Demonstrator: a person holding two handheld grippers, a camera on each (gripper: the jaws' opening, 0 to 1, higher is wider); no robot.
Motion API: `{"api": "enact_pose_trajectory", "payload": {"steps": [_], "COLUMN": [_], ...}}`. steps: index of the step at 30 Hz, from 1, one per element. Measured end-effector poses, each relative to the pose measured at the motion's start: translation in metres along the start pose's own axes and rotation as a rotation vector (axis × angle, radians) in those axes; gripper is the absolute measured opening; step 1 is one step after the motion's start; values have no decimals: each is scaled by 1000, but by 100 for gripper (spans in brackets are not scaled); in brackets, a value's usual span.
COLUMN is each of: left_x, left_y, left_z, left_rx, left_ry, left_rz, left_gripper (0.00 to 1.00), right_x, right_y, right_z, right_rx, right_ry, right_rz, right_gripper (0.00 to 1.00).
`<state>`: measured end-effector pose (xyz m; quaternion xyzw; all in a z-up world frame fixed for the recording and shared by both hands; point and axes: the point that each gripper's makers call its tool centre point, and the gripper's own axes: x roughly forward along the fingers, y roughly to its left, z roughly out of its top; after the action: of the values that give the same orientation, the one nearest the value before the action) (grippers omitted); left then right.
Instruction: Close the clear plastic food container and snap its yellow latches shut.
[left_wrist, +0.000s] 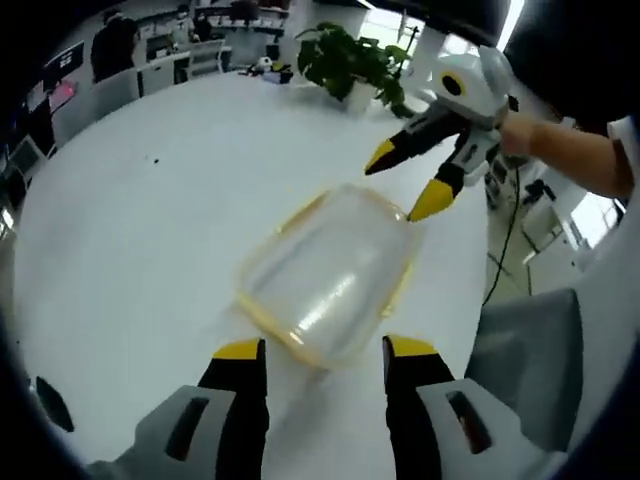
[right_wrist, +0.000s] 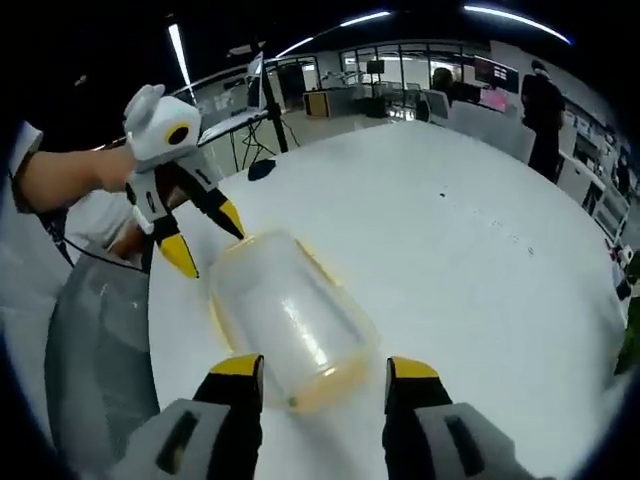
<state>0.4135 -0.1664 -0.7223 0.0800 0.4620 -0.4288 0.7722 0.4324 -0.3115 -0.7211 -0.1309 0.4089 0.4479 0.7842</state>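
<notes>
Left gripper view, item one: clear plastic food container (left_wrist: 330, 275), lid seated on top, lying on the white table (left_wrist: 150, 230) at centre, its long axis running from 7 o'clock to 1 o'clock. Yellow latches (left_wrist: 262, 322) trace its rim as a thin band; whether any is snapped down cannot be told, as the picture is blurred. Left gripper (left_wrist: 325, 350) enters at 6 o'clock, jaws spread, one yellow tip on each side of the near end, close but apparently not touching. Right gripper (left_wrist: 408, 182) enters from 2 o'clock, held in a person's hand (left_wrist: 518, 132), jaws spread, the lower tip at the far corner of the lid. Potted plant (left_wrist: 350, 62) at 12 o'clock, well apart; grey chair (left_wrist: 530, 350) off the table edge at 4 o'clock.

Right gripper view, item two: same container (right_wrist: 290, 320), centre, slightly toward 7 o'clock. Right gripper (right_wrist: 325, 368) at 6 o'clock, jaws spread about its near end. Left gripper (right_wrist: 210, 240) at 10 o'clock, jaws parted at the far end.

Handling, as judgement: the lid looks seated, so latching is the step in hand. Steady one end with one gripper, press the other's tip on a latch flap toward the wall until it seats, then work round; the light box may slide if pushed unsupported.
</notes>
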Motion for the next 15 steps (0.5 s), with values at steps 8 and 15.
{"api": "enact_pose_trajectory", "payload": {"steps": [8, 15], "left_x": [4, 11], "left_y": [5, 9], "left_z": [4, 9], "left_rx": [-97, -212], "left_ry": [-30, -49], "left_rz": [44, 74], "left_gripper": [42, 42], "right_x": [5, 8], "right_y": [11, 3], "right_z": [-2, -3], "right_rx": [99, 195], "right_ry": [-6, -10], "right_rz": [21, -24], "right_gripper": [43, 41]}}
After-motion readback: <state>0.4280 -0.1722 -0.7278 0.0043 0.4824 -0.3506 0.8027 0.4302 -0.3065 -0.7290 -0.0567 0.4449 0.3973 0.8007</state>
